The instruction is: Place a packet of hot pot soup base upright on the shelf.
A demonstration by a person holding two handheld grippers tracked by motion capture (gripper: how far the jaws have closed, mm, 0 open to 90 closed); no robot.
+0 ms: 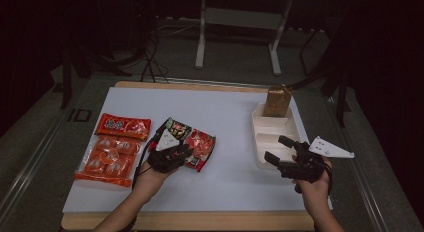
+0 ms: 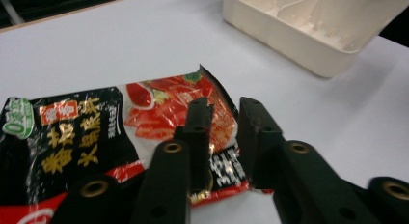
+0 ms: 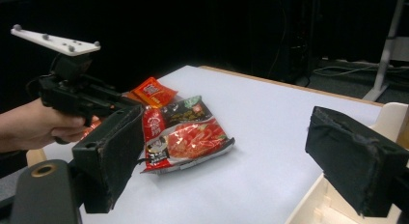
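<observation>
The red-and-black snack packet (image 1: 191,141) lies flat at centre-left of the high view: light, crinkly, slippery film, so I would pinch an edge. My left gripper (image 2: 223,119) straddles its near edge, jaws narrowly parted, not clamped. My right gripper (image 1: 276,149) is wide open over the cream tray (image 1: 260,123). The left gripper view resolves the jaw gap.

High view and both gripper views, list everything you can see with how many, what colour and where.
Table: one, white top, centre.
Tray: one, cream, divided, table's right side.
Brown packet: one, standing in the tray's far compartment.
Black and red packet: one, mid-table, under the left gripper.
Small red packet: one, table's left.
Orange bag: one, left edge, nearer the person.
Stand: one, white, on the floor beyond.
Left gripper: black, slightly open over the packet's edge.
Right gripper: black, open, over the tray.
</observation>
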